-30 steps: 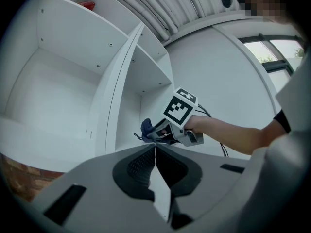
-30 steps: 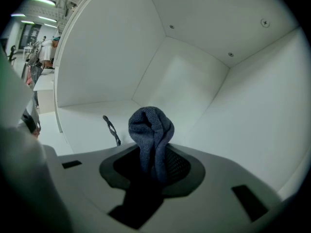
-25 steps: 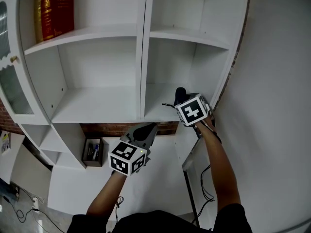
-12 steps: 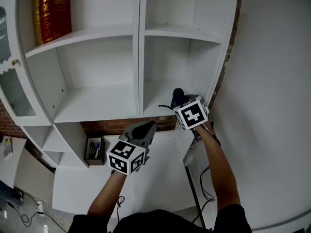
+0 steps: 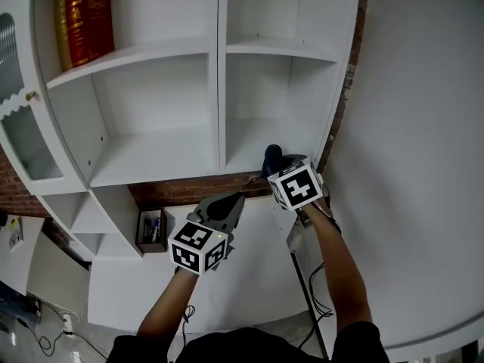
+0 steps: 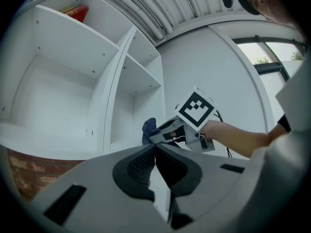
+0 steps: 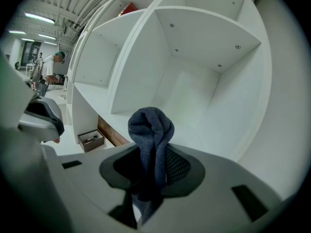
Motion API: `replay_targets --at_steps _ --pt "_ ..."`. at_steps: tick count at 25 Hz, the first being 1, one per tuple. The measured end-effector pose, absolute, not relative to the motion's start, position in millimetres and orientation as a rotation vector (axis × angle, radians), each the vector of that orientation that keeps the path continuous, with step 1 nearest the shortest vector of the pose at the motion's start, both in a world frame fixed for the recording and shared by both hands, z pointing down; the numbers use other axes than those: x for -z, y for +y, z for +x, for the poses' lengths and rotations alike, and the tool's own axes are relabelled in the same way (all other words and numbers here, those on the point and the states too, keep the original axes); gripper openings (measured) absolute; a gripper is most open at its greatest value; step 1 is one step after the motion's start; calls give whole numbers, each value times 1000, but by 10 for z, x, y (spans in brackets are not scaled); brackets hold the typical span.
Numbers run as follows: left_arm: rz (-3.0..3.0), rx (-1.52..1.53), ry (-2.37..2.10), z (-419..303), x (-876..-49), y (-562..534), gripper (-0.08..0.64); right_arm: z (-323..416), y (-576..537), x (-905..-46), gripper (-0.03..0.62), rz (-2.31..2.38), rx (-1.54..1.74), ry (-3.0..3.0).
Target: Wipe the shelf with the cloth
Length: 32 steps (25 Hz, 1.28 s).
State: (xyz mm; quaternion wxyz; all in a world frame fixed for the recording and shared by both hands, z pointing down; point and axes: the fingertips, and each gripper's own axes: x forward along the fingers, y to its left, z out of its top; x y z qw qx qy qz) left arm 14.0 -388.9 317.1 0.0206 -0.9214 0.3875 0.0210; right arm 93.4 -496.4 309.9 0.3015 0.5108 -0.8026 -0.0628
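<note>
Observation 1: I find the right gripper clamped on the cloth, a dark blue knitted piece. In the right gripper view the cloth stands bunched up above the jaws, with a tail hanging down between them.

Observation 2: The cloth sits at the front edge of the lower right compartment of the white shelf. I cannot tell from any view whether it touches the board. The right gripper's marker cube lies just in front of that edge.

Observation 3: The left gripper has its jaws together with nothing between them; the left gripper view shows the pads meeting. It is held lower than the cloth and to its left, in front of the brick strip under the shelf board, apart from the shelf.

Observation 4: Both lower compartments and the upper right compartment hold nothing that I can see. Red books stand upright in the upper left compartment. A small open box with pen-like items stands lower down, left of the left gripper
</note>
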Motion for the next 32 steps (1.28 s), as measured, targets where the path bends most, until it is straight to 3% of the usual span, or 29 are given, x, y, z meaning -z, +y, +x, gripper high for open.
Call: replay_targets --at_steps 32 --pt "-2909 -106 1234 -787 -3336 -2947 17 168 -3555 -3000 130 1626 127 -2403"
